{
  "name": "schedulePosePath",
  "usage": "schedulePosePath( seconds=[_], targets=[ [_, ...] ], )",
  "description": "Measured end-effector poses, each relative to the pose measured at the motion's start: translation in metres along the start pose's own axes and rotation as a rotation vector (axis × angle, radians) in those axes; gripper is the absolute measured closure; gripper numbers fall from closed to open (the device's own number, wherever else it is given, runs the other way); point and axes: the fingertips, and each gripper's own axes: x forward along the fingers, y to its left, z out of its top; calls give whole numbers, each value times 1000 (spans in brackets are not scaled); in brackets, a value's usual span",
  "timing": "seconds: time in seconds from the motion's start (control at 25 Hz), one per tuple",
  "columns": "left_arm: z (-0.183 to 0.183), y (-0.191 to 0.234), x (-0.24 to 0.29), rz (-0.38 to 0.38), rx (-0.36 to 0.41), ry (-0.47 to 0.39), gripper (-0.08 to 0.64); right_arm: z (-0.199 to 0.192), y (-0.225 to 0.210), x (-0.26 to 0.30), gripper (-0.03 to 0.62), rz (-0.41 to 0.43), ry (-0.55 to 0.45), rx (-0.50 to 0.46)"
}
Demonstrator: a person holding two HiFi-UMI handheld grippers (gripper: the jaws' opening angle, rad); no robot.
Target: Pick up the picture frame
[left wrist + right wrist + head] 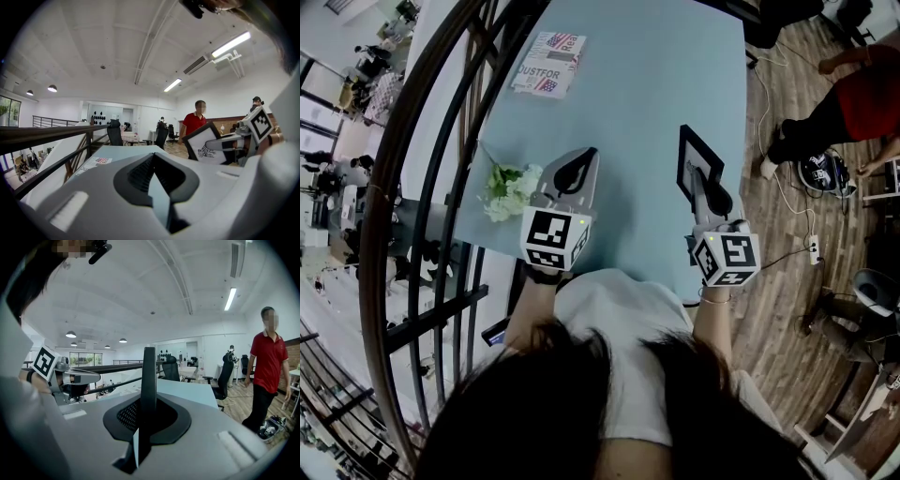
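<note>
Right gripper view shows the picture frame (149,376) upright, pinched in the right gripper (140,425); the left gripper (157,187) has its jaws together, empty.

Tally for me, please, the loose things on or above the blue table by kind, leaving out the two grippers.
Picture frame: 1
Flower bunch: 1
Printed leaflet: 1
Total: 3
</note>
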Motion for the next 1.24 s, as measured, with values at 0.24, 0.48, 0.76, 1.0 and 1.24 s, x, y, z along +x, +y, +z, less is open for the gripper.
schedulePosePath(
  seconds=[0.24, 0.48, 0.76, 1.0, 1.24],
  targets=[
    [0, -2, 0, -1, 1, -1, 502, 0, 0, -1, 578, 5, 2, -12],
    [0, -1, 0, 1, 2, 1, 502, -3, 1, 0, 578, 11, 11, -15],
    [1, -2, 1, 2, 1, 1, 502, -2, 0, 0, 578, 12, 11, -14],
    [2, -4, 2, 2, 3, 2, 502, -2, -3, -1, 578, 14, 13, -11],
    [0, -6, 2, 0, 5, 2, 502, -4, -3, -2, 578, 14, 14, -11]
  ],
)
